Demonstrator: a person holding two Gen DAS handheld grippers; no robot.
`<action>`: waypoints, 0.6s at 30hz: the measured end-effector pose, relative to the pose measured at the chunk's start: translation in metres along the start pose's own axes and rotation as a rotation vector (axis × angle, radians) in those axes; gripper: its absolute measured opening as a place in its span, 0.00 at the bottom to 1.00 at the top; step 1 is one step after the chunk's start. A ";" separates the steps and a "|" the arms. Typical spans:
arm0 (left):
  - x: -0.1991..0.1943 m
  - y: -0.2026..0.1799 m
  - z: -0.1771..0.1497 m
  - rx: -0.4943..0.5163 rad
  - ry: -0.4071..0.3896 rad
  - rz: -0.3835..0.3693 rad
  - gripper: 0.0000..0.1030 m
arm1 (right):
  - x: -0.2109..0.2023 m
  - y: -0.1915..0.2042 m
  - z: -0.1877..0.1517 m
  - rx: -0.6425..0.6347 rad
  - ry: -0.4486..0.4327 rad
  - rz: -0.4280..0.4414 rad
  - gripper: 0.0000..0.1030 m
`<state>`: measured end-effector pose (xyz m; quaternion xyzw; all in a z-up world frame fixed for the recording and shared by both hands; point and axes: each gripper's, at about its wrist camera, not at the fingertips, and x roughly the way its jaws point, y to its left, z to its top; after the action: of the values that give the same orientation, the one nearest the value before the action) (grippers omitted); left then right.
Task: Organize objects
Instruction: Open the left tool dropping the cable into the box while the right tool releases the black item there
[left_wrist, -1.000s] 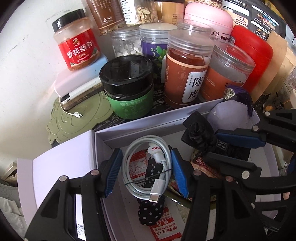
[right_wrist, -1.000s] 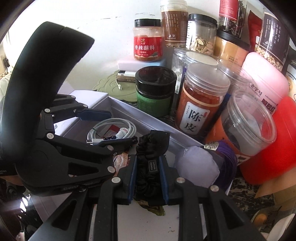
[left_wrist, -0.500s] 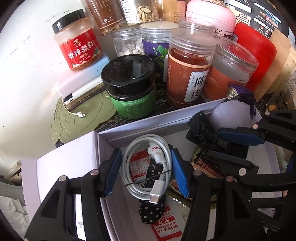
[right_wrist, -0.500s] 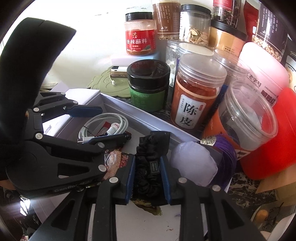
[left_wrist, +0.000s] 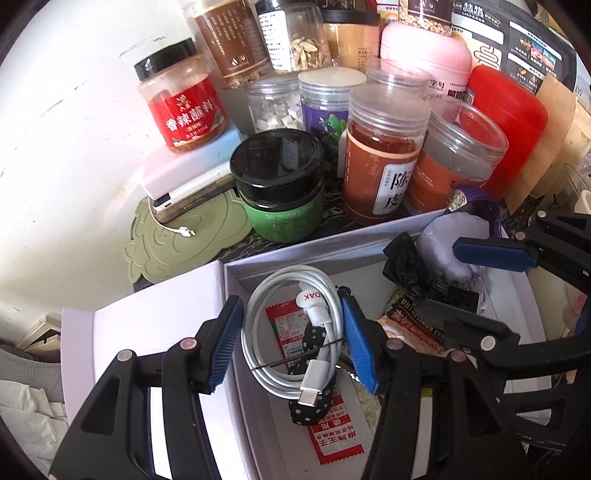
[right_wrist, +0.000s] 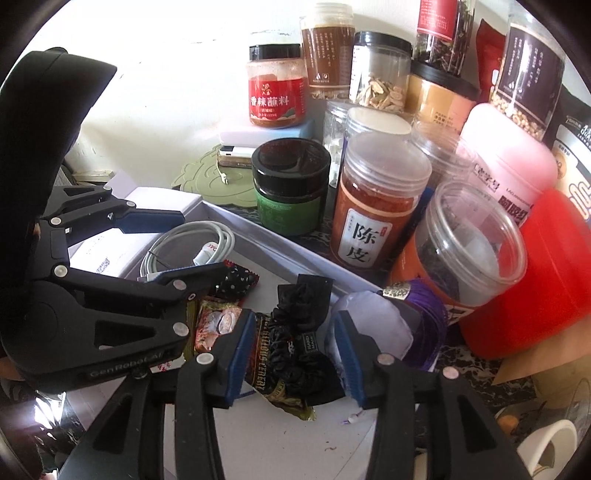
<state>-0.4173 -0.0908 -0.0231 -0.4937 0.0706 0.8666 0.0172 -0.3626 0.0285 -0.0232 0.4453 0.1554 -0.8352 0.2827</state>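
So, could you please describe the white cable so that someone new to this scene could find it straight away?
Start at the open white box in front of the crowd of jars. The cable lies in its left end, between the fingers of the left claw. It is the only white coil there, bound with a thin black tie and ending in a silver plug, lying over a red packet.

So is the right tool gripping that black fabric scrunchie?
Apart. Right wrist view: right tool open, black fabric scrunchie lying loose between its blue pads.
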 end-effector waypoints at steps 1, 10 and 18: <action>-0.003 0.000 0.000 0.002 -0.004 0.005 0.51 | -0.003 0.000 0.000 -0.004 -0.005 -0.004 0.43; -0.024 0.001 0.003 -0.012 -0.042 -0.022 0.54 | -0.025 -0.003 0.003 0.012 -0.025 -0.026 0.44; -0.031 0.000 0.003 -0.019 -0.058 -0.009 0.68 | -0.033 -0.005 -0.001 0.012 -0.022 -0.034 0.44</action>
<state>-0.4040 -0.0892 0.0049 -0.4687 0.0596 0.8812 0.0185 -0.3499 0.0437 0.0035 0.4349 0.1548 -0.8457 0.2676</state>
